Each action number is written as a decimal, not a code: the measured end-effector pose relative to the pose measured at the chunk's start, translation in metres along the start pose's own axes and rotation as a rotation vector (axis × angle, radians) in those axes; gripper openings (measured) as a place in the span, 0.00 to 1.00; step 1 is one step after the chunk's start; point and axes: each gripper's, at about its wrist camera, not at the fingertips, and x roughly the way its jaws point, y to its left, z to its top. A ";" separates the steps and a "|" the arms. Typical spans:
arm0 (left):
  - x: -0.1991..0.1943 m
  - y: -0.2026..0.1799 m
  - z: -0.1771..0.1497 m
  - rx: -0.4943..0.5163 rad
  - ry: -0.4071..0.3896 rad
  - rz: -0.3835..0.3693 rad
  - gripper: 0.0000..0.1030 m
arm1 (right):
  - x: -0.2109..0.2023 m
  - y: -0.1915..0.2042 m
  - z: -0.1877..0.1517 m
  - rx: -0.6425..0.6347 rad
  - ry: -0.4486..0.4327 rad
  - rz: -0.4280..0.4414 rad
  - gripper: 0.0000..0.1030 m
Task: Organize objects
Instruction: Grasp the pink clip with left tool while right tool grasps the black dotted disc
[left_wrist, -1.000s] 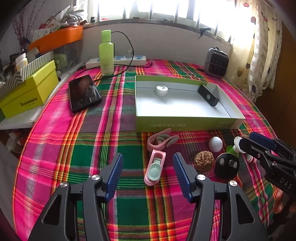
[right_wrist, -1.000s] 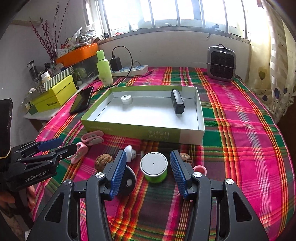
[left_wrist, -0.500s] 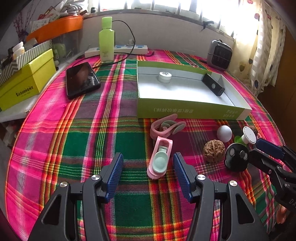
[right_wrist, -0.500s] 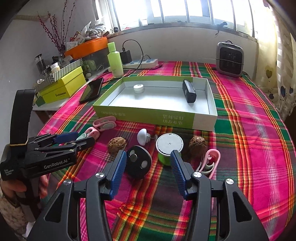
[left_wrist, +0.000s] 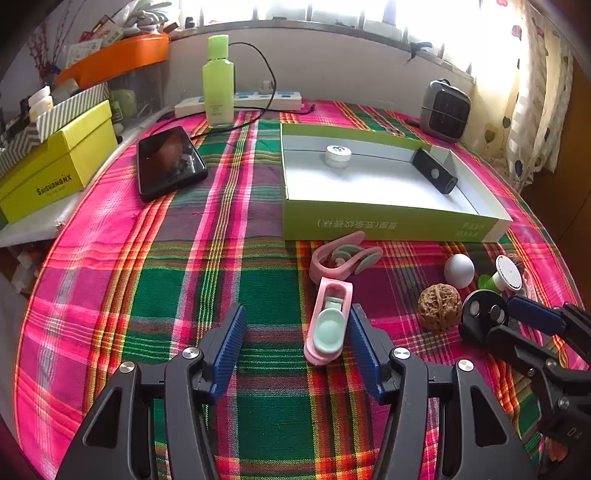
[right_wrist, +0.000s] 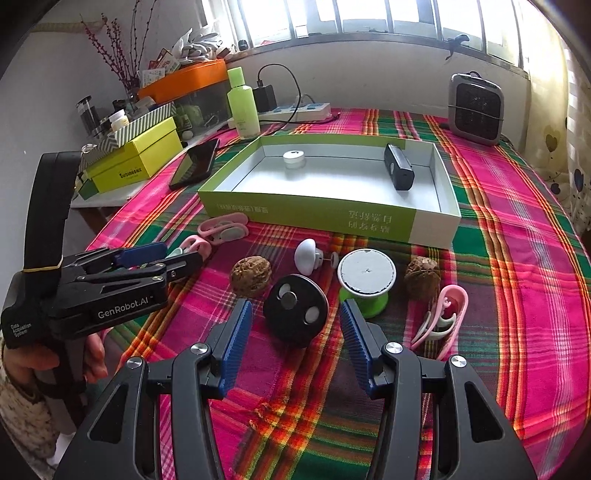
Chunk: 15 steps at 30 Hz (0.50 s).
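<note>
Both grippers stand wide, empty: left gripper (left_wrist: 297, 345) straddles the clip (left_wrist: 328, 323), right gripper (right_wrist: 295, 341) the disc (right_wrist: 296, 311), for boxing.

Both wrist views look obliquely down, close over the tablecloth (left_wrist: 221, 258); shared: green tray (right_wrist: 306, 210) at 12 o'clock.

Tray (left_wrist: 388, 223) behind clips (left_wrist: 328, 321), walnut (left_wrist: 439, 306) right (puck (right_wrist: 295, 312) beside)

Two walnuts (right_wrist: 251, 276) (right_wrist: 422, 272), three pink clips (right_wrist: 224, 227) (left_wrist: 328, 321) (right_wrist: 441, 320) (perhaps; one is half hidden), one black disc (right_wrist: 296, 310), one green spool (right_wrist: 366, 282), one open box (right_wrist: 306, 210).
</note>
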 end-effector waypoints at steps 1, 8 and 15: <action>0.000 0.001 0.000 -0.003 -0.001 -0.001 0.54 | 0.001 0.000 0.000 -0.003 0.002 0.003 0.49; 0.002 0.004 0.002 -0.019 -0.004 0.000 0.54 | 0.012 0.000 -0.001 0.002 0.038 0.014 0.49; 0.002 0.006 0.003 -0.027 -0.005 -0.007 0.54 | 0.019 0.000 0.005 -0.005 0.057 0.009 0.49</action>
